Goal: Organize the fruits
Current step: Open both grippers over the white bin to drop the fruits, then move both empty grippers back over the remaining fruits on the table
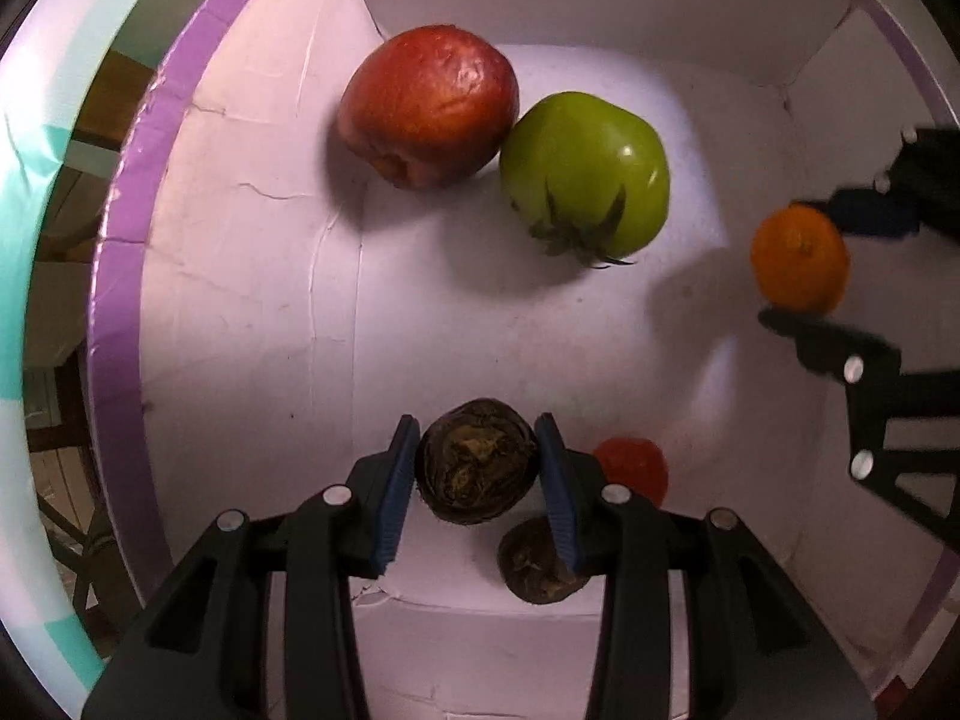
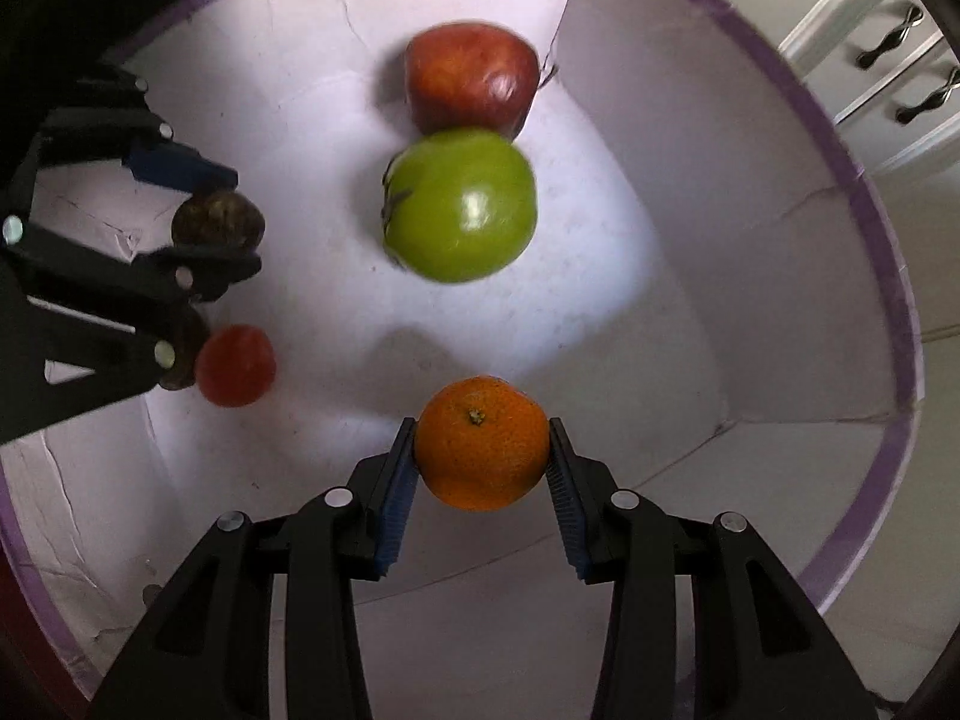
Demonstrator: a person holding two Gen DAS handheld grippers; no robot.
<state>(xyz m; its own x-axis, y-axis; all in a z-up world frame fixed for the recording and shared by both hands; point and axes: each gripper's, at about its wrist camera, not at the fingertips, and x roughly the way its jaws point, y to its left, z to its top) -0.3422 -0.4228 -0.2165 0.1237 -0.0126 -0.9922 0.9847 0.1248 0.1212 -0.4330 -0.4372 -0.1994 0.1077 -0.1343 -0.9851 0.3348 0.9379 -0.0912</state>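
Observation:
Both grippers hang over a white box with a purple rim (image 1: 114,276) (image 2: 864,192). My left gripper (image 1: 477,468) is shut on a dark brown wrinkled fruit (image 1: 477,462), which also shows in the right wrist view (image 2: 217,217). My right gripper (image 2: 483,450) is shut on an orange (image 2: 482,441), seen at the right in the left wrist view (image 1: 799,257). On the box floor lie a red apple (image 1: 427,105) (image 2: 471,81) touching a green tomato (image 1: 585,171) (image 2: 461,204), a small red fruit (image 1: 633,468) (image 2: 236,365), and a second dark fruit (image 1: 534,564).
The box walls rise on all sides around the fruit. White cabinet drawers with dark handles (image 2: 888,48) stand beyond the box at the upper right. A white and teal rim (image 1: 36,180) and wooden furniture show outside the box at the left.

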